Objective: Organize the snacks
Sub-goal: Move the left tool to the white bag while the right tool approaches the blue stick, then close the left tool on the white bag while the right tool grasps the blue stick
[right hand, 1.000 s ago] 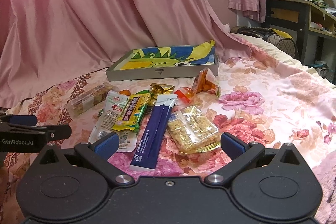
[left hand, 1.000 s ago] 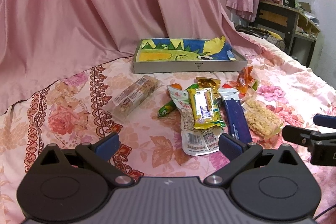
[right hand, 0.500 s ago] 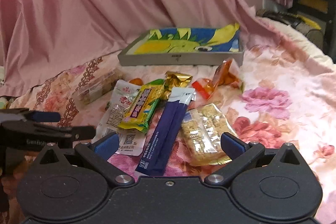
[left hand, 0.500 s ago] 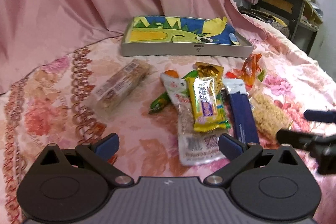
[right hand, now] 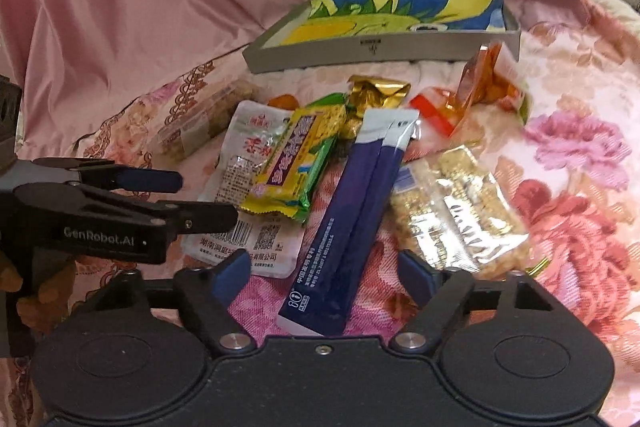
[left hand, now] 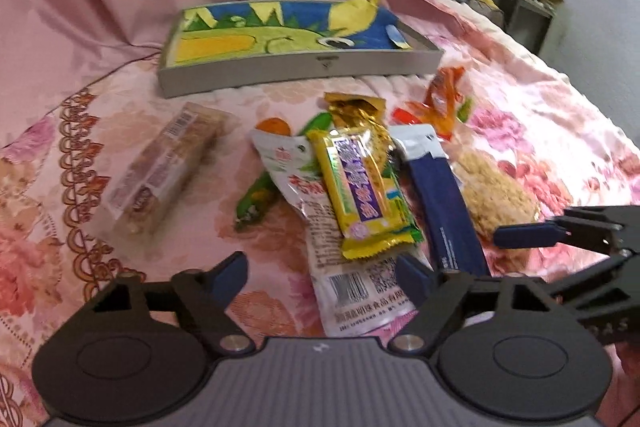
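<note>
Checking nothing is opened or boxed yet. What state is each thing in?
Left tool: open, empty, jaws just narrowing.
Right tool: open, empty, jaws just narrowing.
Tray: no snacks visible inside.
Yellow bar: sealed, atop white pouch.
Blue stick pack: sealed, flat.
Gold wrapper: crumpled.

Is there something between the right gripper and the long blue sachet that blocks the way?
Nothing visible does. The right gripper hangs open just before the blue sachet, whose near end lies bare on the bedspread. Its jaws have just been closing, nothing between them.
</note>
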Available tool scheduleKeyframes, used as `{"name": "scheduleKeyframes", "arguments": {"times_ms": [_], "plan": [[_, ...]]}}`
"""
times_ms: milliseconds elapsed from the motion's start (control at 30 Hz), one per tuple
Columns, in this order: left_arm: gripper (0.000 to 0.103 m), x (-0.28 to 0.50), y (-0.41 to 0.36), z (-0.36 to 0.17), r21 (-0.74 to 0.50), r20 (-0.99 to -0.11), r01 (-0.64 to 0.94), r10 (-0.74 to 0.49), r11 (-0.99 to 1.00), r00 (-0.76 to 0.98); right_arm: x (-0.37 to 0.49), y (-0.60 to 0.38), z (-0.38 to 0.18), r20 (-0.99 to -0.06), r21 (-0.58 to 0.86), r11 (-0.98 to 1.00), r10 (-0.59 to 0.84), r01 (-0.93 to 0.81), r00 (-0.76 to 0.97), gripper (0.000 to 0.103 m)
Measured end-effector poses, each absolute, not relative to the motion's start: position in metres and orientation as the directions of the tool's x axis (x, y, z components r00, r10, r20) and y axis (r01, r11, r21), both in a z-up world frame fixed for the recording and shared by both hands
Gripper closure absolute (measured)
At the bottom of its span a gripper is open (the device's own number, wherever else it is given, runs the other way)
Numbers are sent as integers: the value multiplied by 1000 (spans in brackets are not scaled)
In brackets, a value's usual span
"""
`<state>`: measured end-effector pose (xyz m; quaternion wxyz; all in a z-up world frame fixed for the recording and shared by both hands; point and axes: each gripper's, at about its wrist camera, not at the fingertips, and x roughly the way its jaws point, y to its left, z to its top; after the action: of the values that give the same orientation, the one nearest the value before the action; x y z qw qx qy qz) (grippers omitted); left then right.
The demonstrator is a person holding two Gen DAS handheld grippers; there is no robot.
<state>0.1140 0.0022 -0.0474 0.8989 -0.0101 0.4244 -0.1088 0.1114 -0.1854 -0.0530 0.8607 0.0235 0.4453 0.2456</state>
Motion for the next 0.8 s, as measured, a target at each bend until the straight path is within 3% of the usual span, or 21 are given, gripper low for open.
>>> {"name": "scheduleKeyframes", "arguments": {"times_ms": [367, 700, 800], "plan": [[62, 129, 13, -52, -168, -776, 117, -204, 979, 597, 126, -178, -70, -755, 233, 900, 407, -369, 514, 45], [67, 152, 23, -64, -300, -765, -22, -226, 954, 603, 130, -170, -75, -739, 206, 908, 388, -364, 551, 47], [73, 154, 18, -67, -301, -766, -32, -222, 953, 603, 131, -170, -76, -733, 210, 910, 389, -358, 558, 48]]}}
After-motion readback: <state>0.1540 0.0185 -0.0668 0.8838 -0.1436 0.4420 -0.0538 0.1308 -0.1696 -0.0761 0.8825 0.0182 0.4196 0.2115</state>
